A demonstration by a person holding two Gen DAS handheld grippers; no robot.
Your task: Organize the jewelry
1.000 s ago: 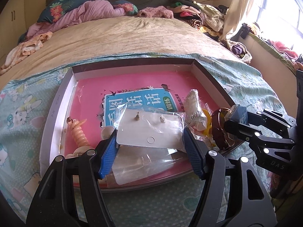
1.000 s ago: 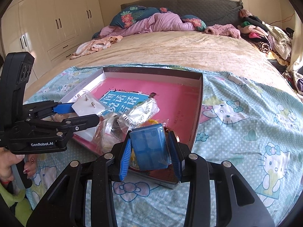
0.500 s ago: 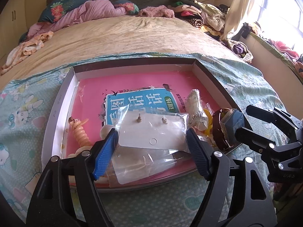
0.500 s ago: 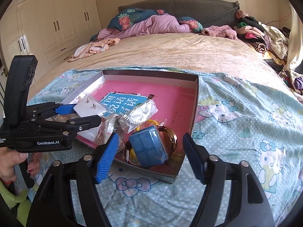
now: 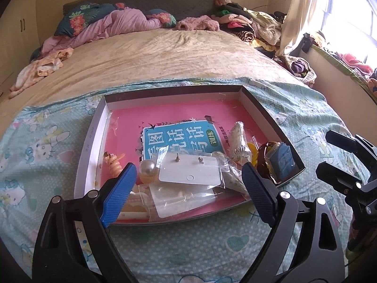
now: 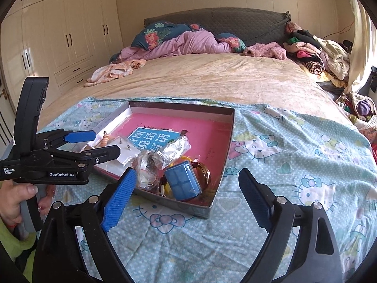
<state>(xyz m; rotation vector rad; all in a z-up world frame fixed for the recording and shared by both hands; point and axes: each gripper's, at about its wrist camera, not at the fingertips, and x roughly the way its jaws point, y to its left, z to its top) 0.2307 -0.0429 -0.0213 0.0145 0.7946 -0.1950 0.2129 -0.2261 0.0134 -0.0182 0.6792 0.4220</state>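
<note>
— Where's the jewelry?

— All in the tray [image 5: 94,141] on the bed — earring card [image 5: 190,172] near its front edge, long side across, blue box [image 6: 182,182] in the right corner.

— And the grippers?

— Left gripper [image 5: 189,193] just opened, straddling the card without touching. Right gripper [image 6: 187,199] just opened too — empty, box just ahead.

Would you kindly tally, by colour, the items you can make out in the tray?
Blue: 2, small blue box and booklet
White: 2, earring card and pearl
Silver: 1, foil packet
Orange: 1, spiral tie
Total: 6
</note>
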